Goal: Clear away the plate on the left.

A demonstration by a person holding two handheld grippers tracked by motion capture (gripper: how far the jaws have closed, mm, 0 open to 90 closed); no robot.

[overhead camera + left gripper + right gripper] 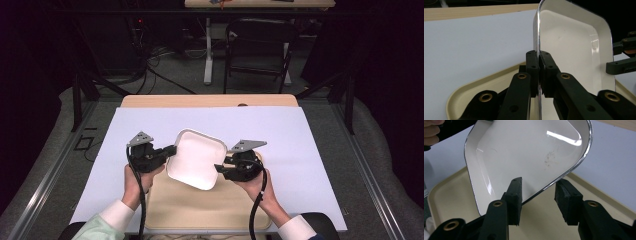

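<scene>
A white square plate [196, 158] with a metal rim is held tilted above a beige tray [210, 207]. My left gripper [172, 150] is shut on the plate's left rim, and in the left gripper view its pads [547, 70] pinch the thin edge of the plate [571, 45]. My right gripper [220, 169] stands open at the plate's lower right edge. In the right gripper view the gripper [537, 195] straddles the rim of the plate [524, 152] with a gap on each side. A faint dark smudge [550, 157] marks the plate's inside.
A white sheet [300, 135] covers most of the wooden table [210, 101]. The tray [449, 197] lies at the table's near edge under the plate. A chair [257, 50] and cables stand on the floor beyond the table.
</scene>
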